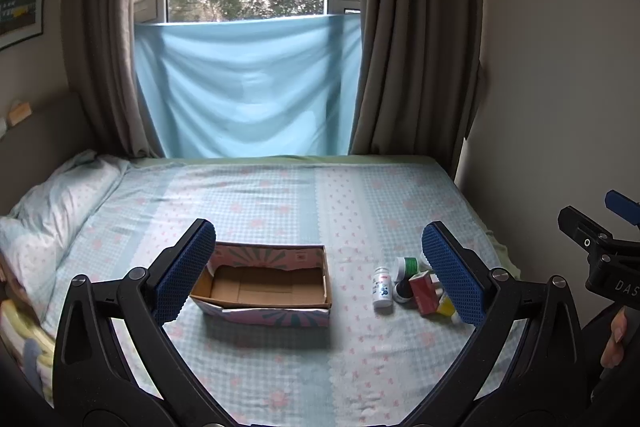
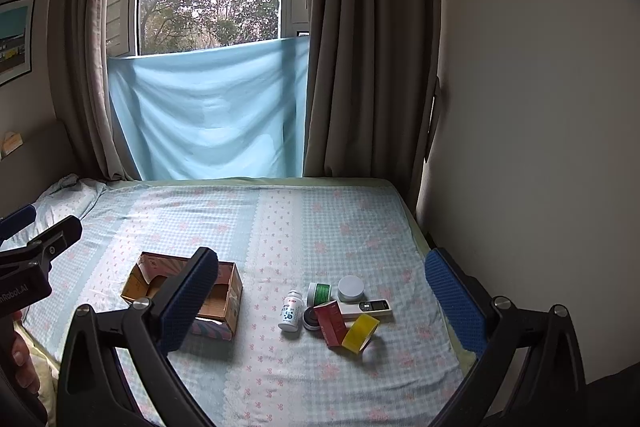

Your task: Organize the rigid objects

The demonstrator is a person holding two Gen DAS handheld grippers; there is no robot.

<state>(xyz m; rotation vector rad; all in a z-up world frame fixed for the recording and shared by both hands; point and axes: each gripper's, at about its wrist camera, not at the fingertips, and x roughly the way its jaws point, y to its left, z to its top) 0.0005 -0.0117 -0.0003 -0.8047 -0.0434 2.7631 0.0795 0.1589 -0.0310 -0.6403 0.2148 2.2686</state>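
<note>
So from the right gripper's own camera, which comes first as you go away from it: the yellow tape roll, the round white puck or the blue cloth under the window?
Seen from the right gripper:
1. Yellow tape roll, nearest, front of the cluster on the bed.
2. Round white puck, behind it, at the cluster's back.
3. Blue cloth, farthest, hanging below the window beyond the bed.

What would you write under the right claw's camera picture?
Open right claw above a bed: empty cardboard box left, small items beside it.
</note>
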